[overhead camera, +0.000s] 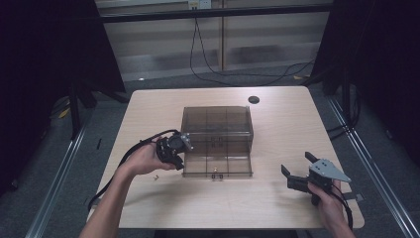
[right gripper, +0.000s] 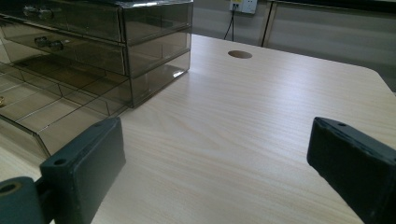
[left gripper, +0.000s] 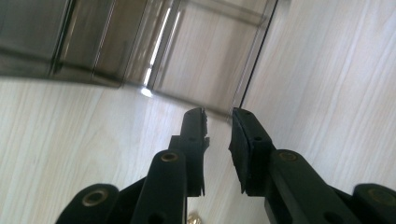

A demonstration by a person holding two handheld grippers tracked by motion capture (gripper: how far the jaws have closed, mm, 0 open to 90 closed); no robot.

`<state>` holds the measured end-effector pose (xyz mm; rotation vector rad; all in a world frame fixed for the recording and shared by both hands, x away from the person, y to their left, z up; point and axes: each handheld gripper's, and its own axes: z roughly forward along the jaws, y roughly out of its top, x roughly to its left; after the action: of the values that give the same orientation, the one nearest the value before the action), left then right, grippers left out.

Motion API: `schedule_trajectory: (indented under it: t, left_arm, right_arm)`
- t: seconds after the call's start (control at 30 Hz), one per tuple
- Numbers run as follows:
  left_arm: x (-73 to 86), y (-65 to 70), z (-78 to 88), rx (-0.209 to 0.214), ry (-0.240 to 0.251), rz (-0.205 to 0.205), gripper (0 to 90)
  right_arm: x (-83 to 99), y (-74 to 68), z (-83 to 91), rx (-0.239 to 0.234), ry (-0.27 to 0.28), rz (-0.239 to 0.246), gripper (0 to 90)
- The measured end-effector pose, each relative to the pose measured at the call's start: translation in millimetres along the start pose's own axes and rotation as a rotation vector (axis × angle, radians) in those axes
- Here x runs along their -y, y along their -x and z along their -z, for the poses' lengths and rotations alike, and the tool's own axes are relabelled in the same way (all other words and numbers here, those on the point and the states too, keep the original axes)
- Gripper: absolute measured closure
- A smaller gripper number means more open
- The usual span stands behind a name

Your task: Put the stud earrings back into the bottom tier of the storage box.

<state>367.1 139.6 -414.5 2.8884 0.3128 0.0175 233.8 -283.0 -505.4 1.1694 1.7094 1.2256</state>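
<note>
A smoky see-through drawer cabinet stands mid-table, its bottom drawer pulled out toward me. My left gripper sits at that drawer's left front corner, pointing down at the table. In the left gripper view its jaws stand a narrow gap apart with nothing between them, just short of the drawer's edge. A small gold piece lies on the table beside the left hand. My right gripper rests at the right front of the table, wide open and holding nothing, well away from the cabinet.
A round dark hole is in the table behind the cabinet, also in the right gripper view. The drawer has divided compartments. Bare tabletop lies right of the cabinet. Cables run across the floor beyond the table.
</note>
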Motion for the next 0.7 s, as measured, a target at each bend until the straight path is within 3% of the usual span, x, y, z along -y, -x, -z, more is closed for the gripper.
schedule_trajectory:
  t: [0.03, 0.13, 0.27, 0.7]
  left_arm:
    - [3.5, 0.8, -0.8, -0.019, 0.006, 0.006, 75.3]
    - [17.6, -2.6, -1.4, -0.005, -0.014, 0.022, 75.6]
    - [31.7, -4.7, -4.3, -0.016, -0.021, 0.042, 76.5]
    - [63.9, -8.2, -9.8, -0.033, -0.032, 0.085, 76.4]
  right_arm:
    - [0.0, -0.1, 0.0, 0.000, 0.001, 0.000, 3.7]
    - [0.0, 0.0, 0.1, 0.001, 0.000, 0.000, 3.7]
    - [0.0, -0.2, 0.0, 0.006, 0.001, 0.004, 3.7]
    - [0.0, -0.1, 0.0, 0.004, -0.002, 0.000, 3.7]
